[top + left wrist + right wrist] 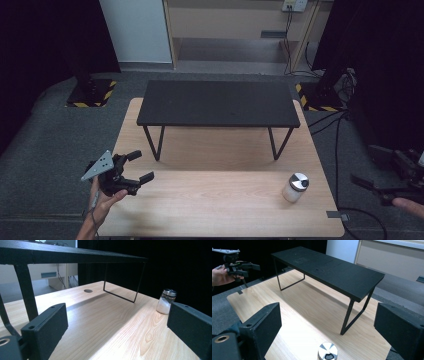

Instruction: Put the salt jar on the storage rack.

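A small glass shaker [295,187] with white grains and a metal cap stands upright near the front right of the wooden table [215,200]. A low black shelf [215,103] on thin metal legs stands across the table's far half. My left gripper [141,166] hovers open and empty over the table's front left edge. My right gripper [371,167] is held off the table's right edge, also open and empty. In the left gripper view the shaker [166,301] stands far off, beside the right jaw. In the right gripper view the shaker [327,351] lies low between my wide jaws.
Grey carpet surrounds the table. Cables [345,135] trail on the floor at the right. Black-and-yellow striped stand bases [92,95] sit at both far corners. A wooden cabinet [235,25] stands behind. A dark tape mark [337,215] sits at the table's front right corner.
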Demonstrator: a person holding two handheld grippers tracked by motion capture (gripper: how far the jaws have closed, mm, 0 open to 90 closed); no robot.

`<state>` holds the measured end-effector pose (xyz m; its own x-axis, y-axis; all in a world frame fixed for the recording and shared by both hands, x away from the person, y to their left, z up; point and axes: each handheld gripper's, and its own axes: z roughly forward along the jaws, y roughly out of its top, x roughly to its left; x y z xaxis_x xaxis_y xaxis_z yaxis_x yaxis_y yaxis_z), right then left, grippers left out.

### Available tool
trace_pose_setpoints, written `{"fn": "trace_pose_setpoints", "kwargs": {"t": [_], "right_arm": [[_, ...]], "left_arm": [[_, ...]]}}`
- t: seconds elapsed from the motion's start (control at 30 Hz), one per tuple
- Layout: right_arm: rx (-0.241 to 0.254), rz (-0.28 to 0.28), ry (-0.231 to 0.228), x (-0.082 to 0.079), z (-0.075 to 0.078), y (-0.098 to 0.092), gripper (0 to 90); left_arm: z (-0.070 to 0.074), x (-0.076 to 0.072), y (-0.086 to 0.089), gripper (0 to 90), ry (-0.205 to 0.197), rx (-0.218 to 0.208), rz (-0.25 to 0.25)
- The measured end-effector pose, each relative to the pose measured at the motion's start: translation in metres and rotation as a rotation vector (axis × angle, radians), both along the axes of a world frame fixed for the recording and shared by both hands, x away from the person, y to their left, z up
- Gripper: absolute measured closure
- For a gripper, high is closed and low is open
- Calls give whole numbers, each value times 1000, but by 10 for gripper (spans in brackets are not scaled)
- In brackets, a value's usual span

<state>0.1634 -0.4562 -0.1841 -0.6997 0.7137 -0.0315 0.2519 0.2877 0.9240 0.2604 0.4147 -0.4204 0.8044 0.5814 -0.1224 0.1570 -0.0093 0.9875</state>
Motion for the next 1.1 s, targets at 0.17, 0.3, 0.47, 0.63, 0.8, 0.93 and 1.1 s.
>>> {"fn": "trace_pose_setpoints", "kwargs": {"t": [0.17,0.3,0.47,0.63,0.8,0.93,1.1], "right_arm": [[2,1,3,0,0,-1,73],[8,-4,3,0,-1,-2,67],[16,-15,8,1,-5,-2,66],[23,-15,21,5,-9,0,65],[19,-7,19,8,-11,1,64],[14,-1,18,9,-11,2,65],[-1,9,5,12,-12,2,65]], "left_arm": [[0,0,0,21,0,-2,3],[0,0,0,21,-1,-1,2],[0,0,0,22,1,-2,4],[0,0,0,22,2,0,3],[0,0,0,22,2,-1,3],[0,0,0,21,2,-1,2],[0,0,0,21,3,0,2]]}}
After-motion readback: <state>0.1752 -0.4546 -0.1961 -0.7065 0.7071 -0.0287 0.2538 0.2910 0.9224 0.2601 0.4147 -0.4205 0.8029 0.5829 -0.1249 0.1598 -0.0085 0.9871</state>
